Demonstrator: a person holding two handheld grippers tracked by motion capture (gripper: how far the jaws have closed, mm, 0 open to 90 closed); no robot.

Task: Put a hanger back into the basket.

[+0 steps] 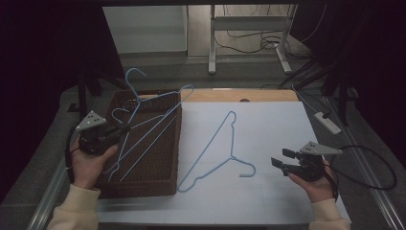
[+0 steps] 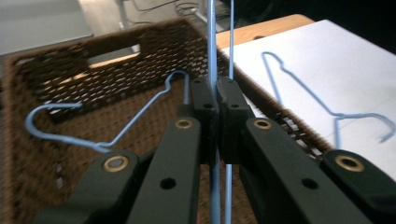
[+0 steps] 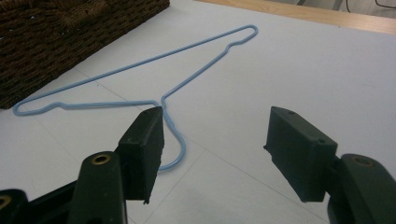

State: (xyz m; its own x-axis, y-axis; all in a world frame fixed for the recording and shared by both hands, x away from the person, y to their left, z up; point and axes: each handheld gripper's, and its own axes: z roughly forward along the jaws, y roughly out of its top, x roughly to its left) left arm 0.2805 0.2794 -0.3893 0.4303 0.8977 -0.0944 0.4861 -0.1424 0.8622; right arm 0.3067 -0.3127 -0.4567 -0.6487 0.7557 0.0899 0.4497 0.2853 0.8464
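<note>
- High view shows our left tool (image 1: 116, 132) over the left side of the brown woven basket (image 1: 163, 187), which sits at the desk's left edge on the white sheet (image 1: 273, 124).
- Left gripper view shows this tool's jaws pressed together on the thin blue wire of a held hanger (image 2: 212, 56); a second blue wire runs just beside the jaws, and we cannot tell whether it is the same hanger's other arm.
- Our right tool (image 1: 282, 160) hovers near the desk's right edge with its jaws wide apart, holding nothing; the loose hanger (image 1: 210, 148) lies flat on the sheet, just right of the basket, its hook (image 3: 180, 149) curling toward this tool.
- We judge the step in hand to be settling the held hanger into the basket. To do it well, we would lower the wire until it lies along the basket floor before letting go, keeping it clear of the rim so it does not tip out.
- Wire this thin can twist in the jaws, so we would keep the grip square and move slowly.
- Inside the basket another hanger (image 2: 100, 133) rests on the woven floor with its hook toward the far wall; several blue wires cross there, and one hook (image 1: 135, 73) rises above the far rim.
- For the loose hanger, the straight stem just above the hook looks the easiest spot to pinch.
</note>
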